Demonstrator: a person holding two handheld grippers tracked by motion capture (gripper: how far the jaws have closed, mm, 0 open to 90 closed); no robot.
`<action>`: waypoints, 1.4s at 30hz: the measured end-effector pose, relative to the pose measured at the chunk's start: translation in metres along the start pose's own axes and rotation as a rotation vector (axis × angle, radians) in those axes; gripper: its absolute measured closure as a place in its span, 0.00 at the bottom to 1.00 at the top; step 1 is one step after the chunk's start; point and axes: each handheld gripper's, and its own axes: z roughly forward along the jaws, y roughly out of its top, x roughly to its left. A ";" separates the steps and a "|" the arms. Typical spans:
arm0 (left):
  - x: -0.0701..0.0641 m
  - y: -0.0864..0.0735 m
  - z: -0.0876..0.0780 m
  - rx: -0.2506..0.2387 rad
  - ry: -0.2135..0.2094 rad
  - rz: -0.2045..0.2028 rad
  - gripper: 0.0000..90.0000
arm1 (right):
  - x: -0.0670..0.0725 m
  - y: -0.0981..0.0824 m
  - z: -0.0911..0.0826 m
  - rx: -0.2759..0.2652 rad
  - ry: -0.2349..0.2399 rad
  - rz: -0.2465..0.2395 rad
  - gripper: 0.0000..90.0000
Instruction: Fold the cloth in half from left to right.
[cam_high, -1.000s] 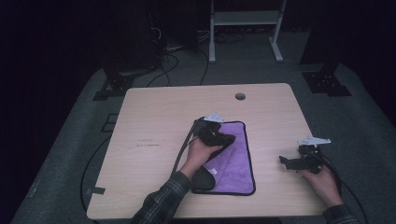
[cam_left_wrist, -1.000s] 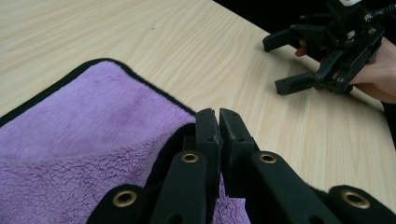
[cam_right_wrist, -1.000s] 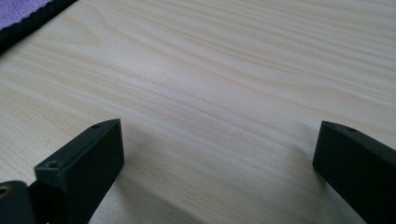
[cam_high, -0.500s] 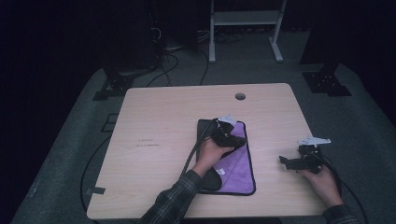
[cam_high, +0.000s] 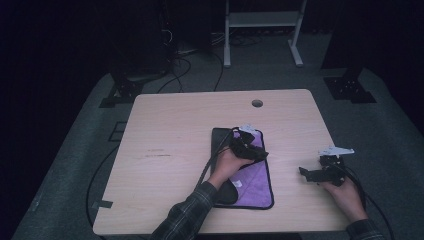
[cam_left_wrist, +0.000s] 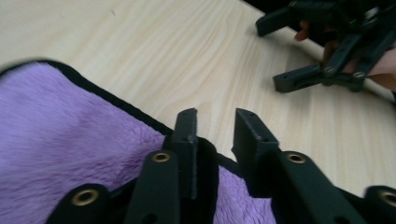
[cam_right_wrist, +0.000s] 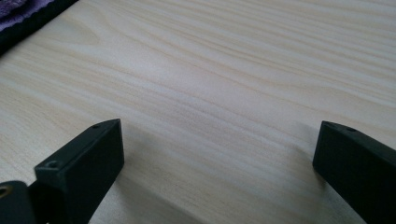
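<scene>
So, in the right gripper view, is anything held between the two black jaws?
No, the right gripper stands wide open, with bare wooden table between its jaws.

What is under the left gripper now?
The purple cloth lies on the table under the left gripper, whose jaws have just been opening with nothing between them. The hand covers part of the cloth.

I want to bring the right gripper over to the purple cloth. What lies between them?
Only bare wooden table lies between the right gripper and the purple cloth, as the high view shows.
</scene>
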 end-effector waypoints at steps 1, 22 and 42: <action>0.000 0.000 -0.005 -0.003 0.005 0.003 0.70 | 0.000 0.000 0.000 0.000 0.000 0.000 0.01; 0.032 -0.071 -0.111 0.010 0.323 -0.051 0.40 | 0.000 0.000 0.000 0.001 0.000 -0.001 0.01; 0.035 -0.128 -0.147 0.091 0.483 -0.009 0.10 | 0.000 0.001 0.001 0.001 0.004 -0.005 0.01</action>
